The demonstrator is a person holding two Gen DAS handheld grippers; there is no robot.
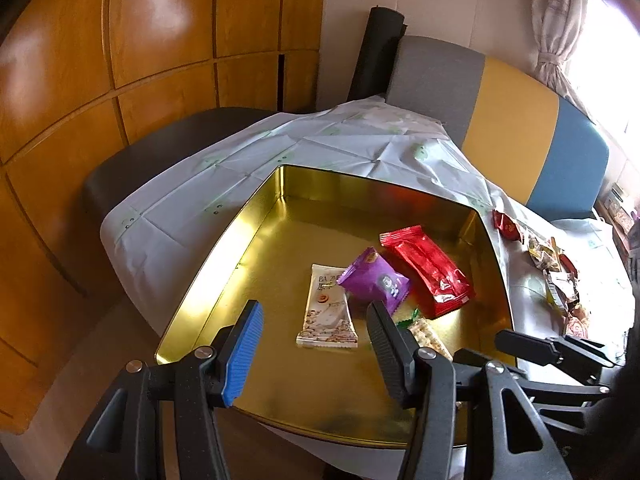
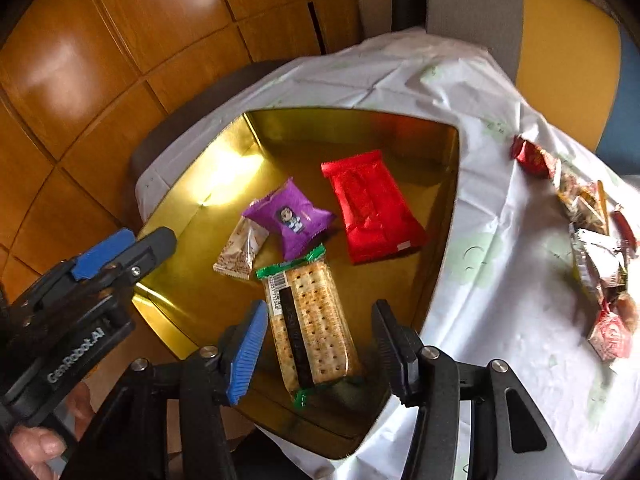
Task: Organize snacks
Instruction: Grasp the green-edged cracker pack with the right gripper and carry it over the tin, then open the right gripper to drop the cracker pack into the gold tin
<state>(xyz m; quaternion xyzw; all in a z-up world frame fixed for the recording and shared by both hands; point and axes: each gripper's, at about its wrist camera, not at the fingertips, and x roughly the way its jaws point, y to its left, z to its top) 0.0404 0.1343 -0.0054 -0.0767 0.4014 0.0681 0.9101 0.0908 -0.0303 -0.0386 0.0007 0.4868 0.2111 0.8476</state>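
Gold tin (image 2: 436,216) on cloth-covered table (image 2: 500,280) holding red packet (image 2: 370,204), purple packet (image 2: 290,218), beige packet (image 2: 242,254) and cracker pack (image 2: 310,320), loose snack pile (image 2: 596,240) beside tin, left tool (image 1: 316,336) and right tool (image 2: 320,344) both wide open, gripping nothing

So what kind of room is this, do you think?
Most likely a home living or dining room. A gold tin with snack packets sits on a table under a creased white tablecloth, beside a grey, yellow and blue upholstered seat back, wooden cabinet panels and a curtained window.
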